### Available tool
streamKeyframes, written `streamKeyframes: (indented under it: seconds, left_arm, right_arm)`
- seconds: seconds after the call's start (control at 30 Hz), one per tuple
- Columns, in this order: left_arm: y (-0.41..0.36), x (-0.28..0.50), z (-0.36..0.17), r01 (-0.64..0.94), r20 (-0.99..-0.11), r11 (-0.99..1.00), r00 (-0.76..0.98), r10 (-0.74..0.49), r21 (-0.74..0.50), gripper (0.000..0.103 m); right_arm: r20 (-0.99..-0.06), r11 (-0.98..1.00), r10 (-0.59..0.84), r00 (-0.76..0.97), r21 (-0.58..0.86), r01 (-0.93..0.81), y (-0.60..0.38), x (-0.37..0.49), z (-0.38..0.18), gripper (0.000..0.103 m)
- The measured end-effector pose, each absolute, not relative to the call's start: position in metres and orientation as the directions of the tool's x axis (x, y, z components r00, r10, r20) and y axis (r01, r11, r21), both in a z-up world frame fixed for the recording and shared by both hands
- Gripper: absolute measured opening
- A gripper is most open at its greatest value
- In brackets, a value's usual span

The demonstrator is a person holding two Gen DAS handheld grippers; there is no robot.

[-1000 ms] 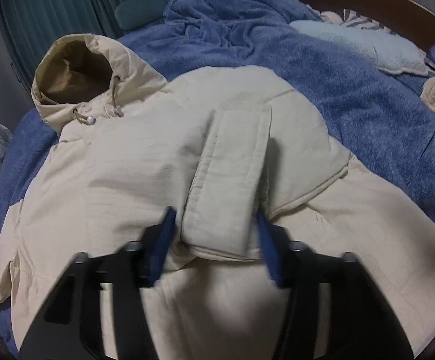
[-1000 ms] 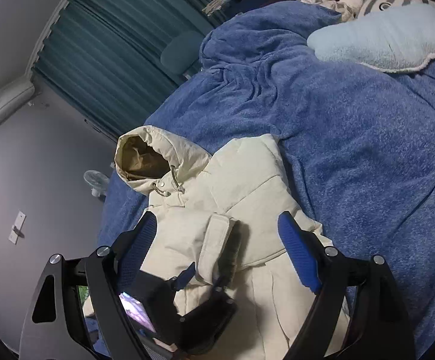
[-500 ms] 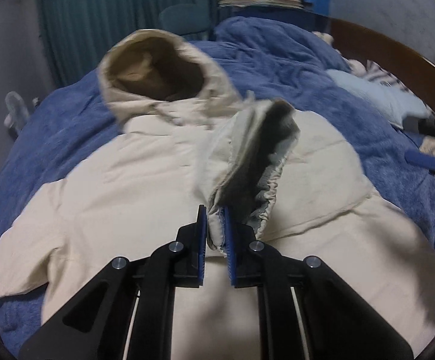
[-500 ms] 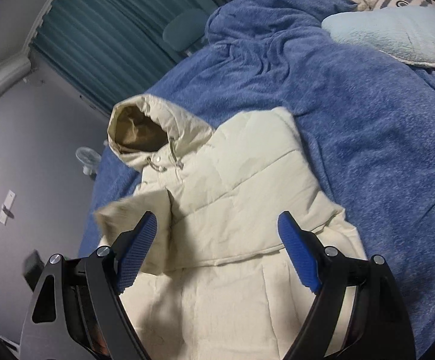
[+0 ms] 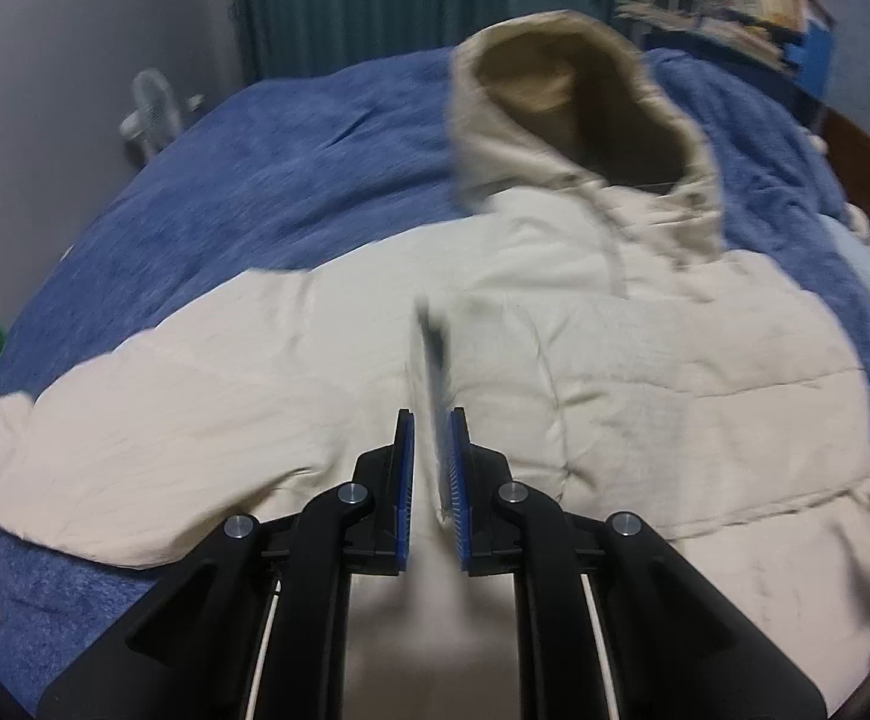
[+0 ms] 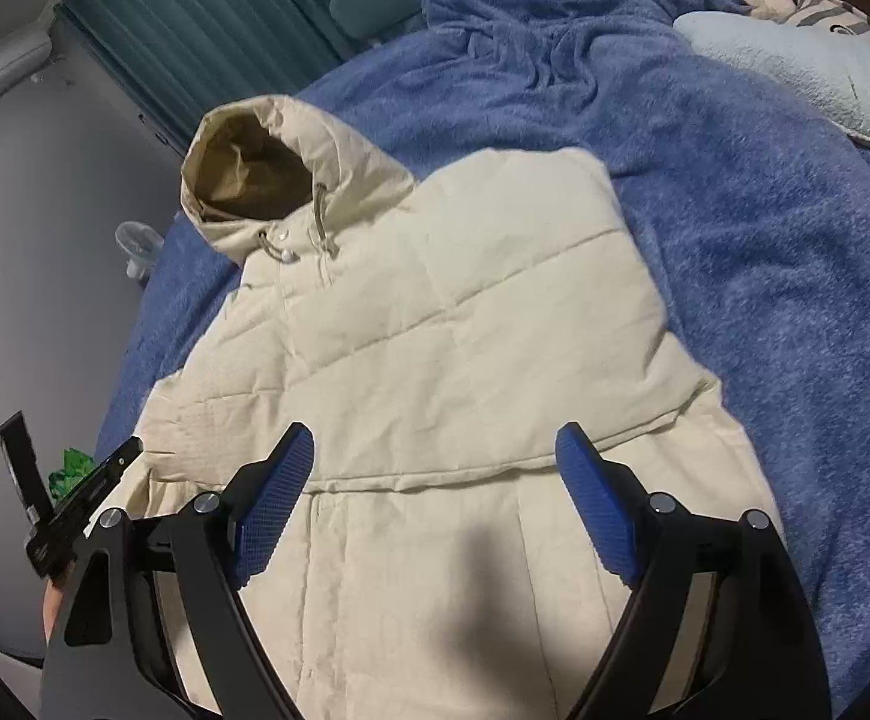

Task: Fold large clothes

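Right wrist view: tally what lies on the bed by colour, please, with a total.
Cream: 1, the hooded puffer jacket, spread flat.
Blue: 1, the fleece blanket under it.
Pale blue: 1, the plush cushion at the far right.
Striped grey and cream: 1, a soft toy, partly out of frame.
Total: 4
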State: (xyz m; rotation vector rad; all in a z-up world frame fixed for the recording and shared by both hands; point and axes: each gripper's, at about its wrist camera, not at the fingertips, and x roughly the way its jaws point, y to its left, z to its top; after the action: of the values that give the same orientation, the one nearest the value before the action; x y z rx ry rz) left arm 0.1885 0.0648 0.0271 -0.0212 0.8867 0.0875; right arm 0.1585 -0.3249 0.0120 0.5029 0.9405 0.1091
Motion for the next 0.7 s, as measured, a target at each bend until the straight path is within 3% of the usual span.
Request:
streamKeyframes:
  seconds: [0.1,0.13,0.17,0.23,0.4,0.43,0.53,0.57,0.63,0.7]
  left_arm:
    - [0.085,0.193,0.02,-0.092,-0.785,0.992,0.619,-0.01,-0.085,0.012]
    - [0.088,0.194,0.019,-0.087,-0.79,0.991,0.613,-0.031,-0.106,0.021]
    - [0.09,0.196,0.017,-0.081,-0.794,0.99,0.606,-0.045,-0.117,0.039]
    - [0.087,0.196,0.015,-0.059,-0.787,0.991,0.615,-0.057,-0.119,0.059]
    - [0.069,0.206,-0.011,-0.026,-0.822,0.993,0.564,-0.081,-0.116,0.059]
    - [0.068,0.207,-0.016,-0.023,-0.827,0.993,0.556,-0.082,-0.114,0.059]
    - [0.064,0.204,-0.025,0.031,-0.827,0.989,0.546,-0.137,-0.143,0.022]
    - [0.063,0.201,-0.023,0.029,-0.824,0.992,0.554,-0.117,-0.121,0.016]
    - [0.063,0.194,-0.014,0.032,-0.818,0.994,0.565,-0.108,-0.109,0.008]
    - [0.067,0.187,-0.005,0.021,-0.822,0.992,0.559,-0.112,-0.121,0.007]
  right_arm:
    - [-0.758,0.889,0.298,0.581,0.442,0.12,-0.323,0.159,0.007,0.08]
    - [-0.761,0.89,0.296,0.578,0.439,0.121,-0.322,0.159,0.005,0.08]
    - [-0.764,0.891,0.295,0.574,0.437,0.123,-0.323,0.16,0.003,0.08]
    - [-0.771,0.892,0.293,0.566,0.433,0.128,-0.323,0.161,-0.001,0.08]
    - [-0.783,0.897,0.274,0.558,0.417,0.144,-0.325,0.164,-0.008,0.08]
    - [-0.786,0.897,0.266,0.558,0.413,0.155,-0.328,0.164,-0.009,0.08]
    - [-0.785,0.884,0.237,0.573,0.419,0.208,-0.346,0.162,-0.007,0.08]
    - [-0.783,0.882,0.227,0.579,0.417,0.218,-0.35,0.162,-0.007,0.08]
    - [-0.782,0.884,0.185,0.596,0.397,0.247,-0.363,0.16,-0.001,0.08]
    - [-0.778,0.875,0.177,0.603,0.405,0.266,-0.373,0.158,0.0,0.08]
